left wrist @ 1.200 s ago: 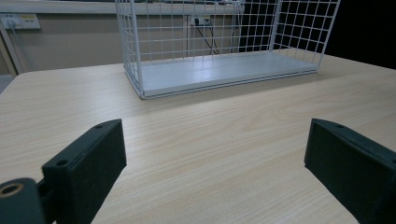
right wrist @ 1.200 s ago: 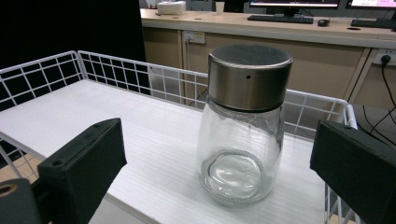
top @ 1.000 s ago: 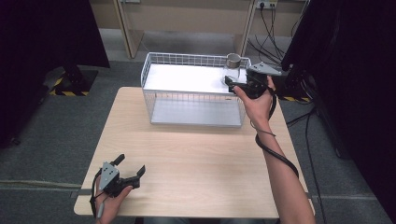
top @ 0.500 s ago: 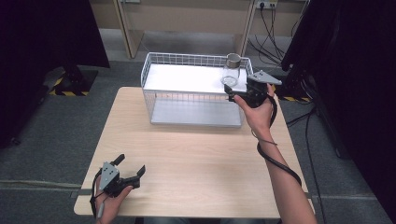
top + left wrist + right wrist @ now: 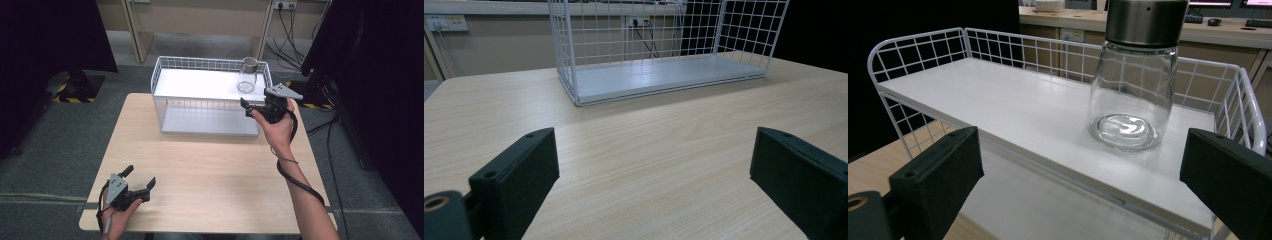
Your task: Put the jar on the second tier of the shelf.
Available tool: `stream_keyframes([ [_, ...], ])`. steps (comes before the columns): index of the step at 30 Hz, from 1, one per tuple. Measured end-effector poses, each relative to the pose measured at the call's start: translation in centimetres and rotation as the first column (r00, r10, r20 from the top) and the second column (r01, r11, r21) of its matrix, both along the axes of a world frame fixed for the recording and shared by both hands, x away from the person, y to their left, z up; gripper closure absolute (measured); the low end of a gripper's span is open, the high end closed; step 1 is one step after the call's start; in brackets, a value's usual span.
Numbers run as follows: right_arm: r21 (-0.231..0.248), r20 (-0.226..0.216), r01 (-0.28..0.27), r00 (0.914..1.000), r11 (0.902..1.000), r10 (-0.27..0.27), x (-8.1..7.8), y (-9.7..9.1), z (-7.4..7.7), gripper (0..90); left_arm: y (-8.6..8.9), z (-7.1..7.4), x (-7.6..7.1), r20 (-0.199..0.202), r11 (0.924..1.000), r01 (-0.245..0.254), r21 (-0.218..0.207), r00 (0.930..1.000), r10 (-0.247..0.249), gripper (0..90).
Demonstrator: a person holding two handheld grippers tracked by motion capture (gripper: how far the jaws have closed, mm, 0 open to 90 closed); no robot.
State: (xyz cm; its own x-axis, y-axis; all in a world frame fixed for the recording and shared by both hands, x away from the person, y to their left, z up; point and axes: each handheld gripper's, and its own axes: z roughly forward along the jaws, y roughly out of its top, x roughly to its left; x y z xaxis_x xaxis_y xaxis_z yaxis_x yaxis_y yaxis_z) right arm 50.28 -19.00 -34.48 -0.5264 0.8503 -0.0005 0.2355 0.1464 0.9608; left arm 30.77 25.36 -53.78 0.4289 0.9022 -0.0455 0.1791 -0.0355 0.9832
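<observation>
At upper right of the high view, our right gripper (image 5: 248, 108) hangs just before the rack (image 5: 165, 70), jaws wide apart and holding nothing. Beyond them the jar (image 5: 1133, 80) stands upright on the rack's top shelf. At lower left our left gripper (image 5: 139, 182) rests on the table (image 5: 210, 165), jaws apart.

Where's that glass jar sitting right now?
The glass jar stands upright on the wire rack's upper shelf, near its right end, just beyond the open right gripper.

a light wooden table (image 5: 210, 165) carries a white wire rack (image 5: 165, 107), just ahead of the right gripper (image 5: 248, 107); a glass jar (image 5: 247, 75) stands on its upper shelf, beyond that gripper.
</observation>
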Motion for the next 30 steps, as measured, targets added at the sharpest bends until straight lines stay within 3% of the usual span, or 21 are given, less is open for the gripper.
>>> stream_keyframes([
  [30, -0.006, -0.030, -0.019, 0.9994, 0.9998, 0.019, -3.7, -2.2, -4.0, 3.7, 0.0, 0.0, 0.0, -0.002, 1.0000, -0.003, 0.004, 1.0000, 0.003, 5.0],
])
